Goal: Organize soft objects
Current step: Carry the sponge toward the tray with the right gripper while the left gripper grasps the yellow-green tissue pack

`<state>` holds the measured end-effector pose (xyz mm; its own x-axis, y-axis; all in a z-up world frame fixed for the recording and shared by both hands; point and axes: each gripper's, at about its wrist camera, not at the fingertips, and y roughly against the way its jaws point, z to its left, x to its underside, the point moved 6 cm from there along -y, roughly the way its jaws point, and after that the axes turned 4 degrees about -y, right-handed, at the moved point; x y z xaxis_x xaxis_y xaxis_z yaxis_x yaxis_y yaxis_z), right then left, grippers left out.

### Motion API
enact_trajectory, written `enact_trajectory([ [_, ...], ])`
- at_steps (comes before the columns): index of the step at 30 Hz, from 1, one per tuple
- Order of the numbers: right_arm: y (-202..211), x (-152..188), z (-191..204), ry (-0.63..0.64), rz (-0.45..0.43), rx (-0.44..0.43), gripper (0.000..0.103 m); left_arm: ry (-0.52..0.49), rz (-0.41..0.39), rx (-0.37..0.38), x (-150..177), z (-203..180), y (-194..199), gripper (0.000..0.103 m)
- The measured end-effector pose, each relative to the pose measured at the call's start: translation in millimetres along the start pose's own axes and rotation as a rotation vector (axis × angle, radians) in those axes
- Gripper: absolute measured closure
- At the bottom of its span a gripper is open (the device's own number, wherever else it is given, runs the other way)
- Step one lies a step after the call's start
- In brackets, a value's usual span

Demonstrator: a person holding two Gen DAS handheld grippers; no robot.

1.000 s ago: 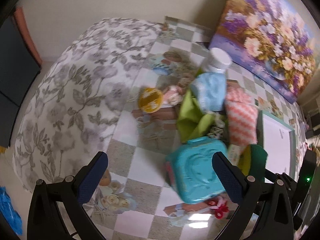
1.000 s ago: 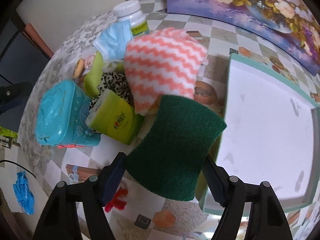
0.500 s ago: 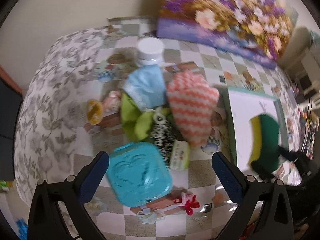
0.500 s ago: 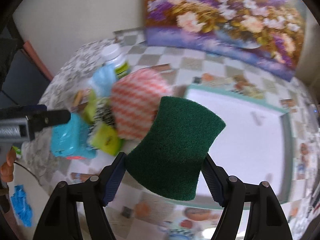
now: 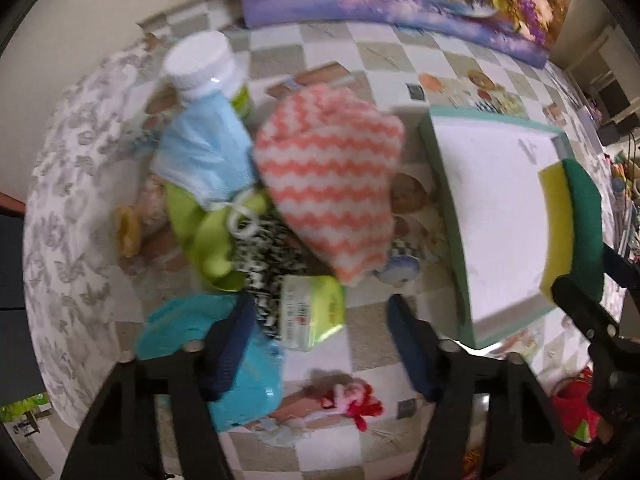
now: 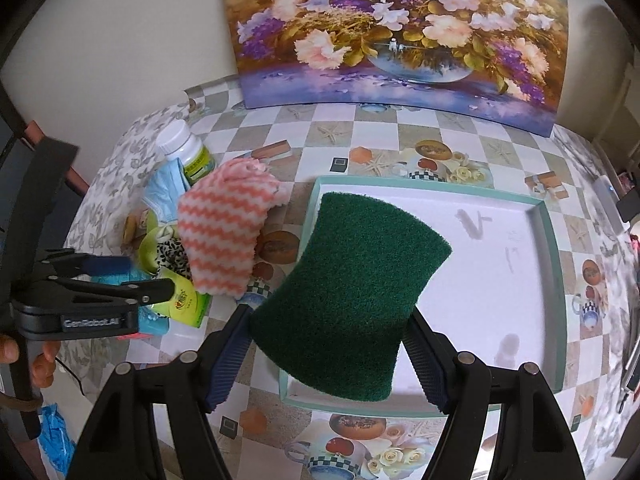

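Observation:
My right gripper (image 6: 326, 354) is shut on a green-and-yellow scouring sponge (image 6: 352, 296) and holds it above the near edge of the white tray (image 6: 520, 280). From the left wrist view the sponge (image 5: 572, 232) hangs over the tray (image 5: 500, 216). My left gripper (image 5: 320, 336) is open and empty, low over a pile: a pink zigzag cloth (image 5: 332, 196), a light blue mask (image 5: 204, 152), a green cloth (image 5: 204, 236), a leopard-print cloth (image 5: 264, 260), a green tissue pack (image 5: 312, 312) and a turquoise box (image 5: 200, 340).
A white-capped bottle (image 5: 204, 68) stands behind the pile. A flower painting (image 6: 392, 32) leans on the wall at the back. A red bow trinket (image 5: 356, 400) lies near the table's front. The patterned tablecloth's edge drops off at the left.
My right gripper carried the sponge from beside the pile to over the tray. My left gripper swung right and closer to the pile; its jaws now stand narrower.

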<state>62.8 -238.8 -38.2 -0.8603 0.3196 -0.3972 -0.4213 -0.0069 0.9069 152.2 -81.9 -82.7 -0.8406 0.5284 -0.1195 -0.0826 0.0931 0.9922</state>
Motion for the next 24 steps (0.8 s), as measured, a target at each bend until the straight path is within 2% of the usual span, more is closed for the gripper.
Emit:
enact_trajectory([
  [6,0,0,0,-0.002,-0.002,-0.005,0.026,0.0,0.063,-0.045,-5,-4,-18,0.04],
  [12,-1,0,0,-0.002,0.001,-0.007,0.026,0.02,0.096,-0.043,-3,-1,-32,0.049],
  [15,-3,0,-1,-0.006,0.008,-0.008,0.026,0.039,0.108,-0.037,1,0,-41,0.062],
  [16,-3,1,-1,-0.008,0.011,-0.009,0.026,0.047,0.112,-0.025,2,1,-42,0.072],
  [17,-4,1,-2,-0.011,0.014,-0.01,0.026,0.059,0.114,-0.004,3,2,-42,0.077],
  [19,-5,1,-2,-0.015,0.017,-0.011,0.026,0.073,0.105,0.015,5,4,-41,0.08],
  [24,-1,0,-5,-0.023,0.01,-0.019,0.026,0.076,0.072,0.005,9,8,-28,0.08],
])
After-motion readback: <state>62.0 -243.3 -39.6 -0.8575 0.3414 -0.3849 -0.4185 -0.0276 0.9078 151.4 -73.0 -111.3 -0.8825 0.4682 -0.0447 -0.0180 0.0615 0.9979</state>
